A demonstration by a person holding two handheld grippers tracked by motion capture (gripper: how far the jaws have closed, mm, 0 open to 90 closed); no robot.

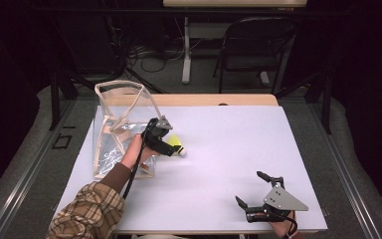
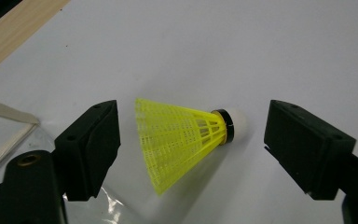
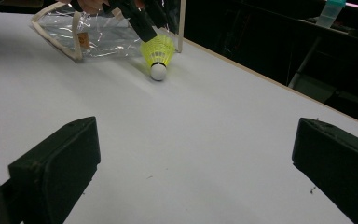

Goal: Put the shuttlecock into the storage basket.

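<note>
Shuttlecock (image 2: pixel 182 140) — a yellow plastic one with a white cork tip — is seen lying on its side on the white table sheet (image 1: pixel 229 144), just beside the clear plastic bag (image 1: pixel 119 124). In the left gripper view it is bracketed by the left gripper (image 2: pixel 191 140): the skirt's wide mouth faces one pad, the cork faces the other, so its long axis runs from pad to pad. The jaws are spread, neither pad touching, and nothing is grasped. The right gripper (image 1: pixel 258 189) rests well apart near the table's front edge, its jaws wide and holding nothing. Beyond the table, a folding chair (image 1: pixel 253 45) and cables on a dark floor are made out.
</note>
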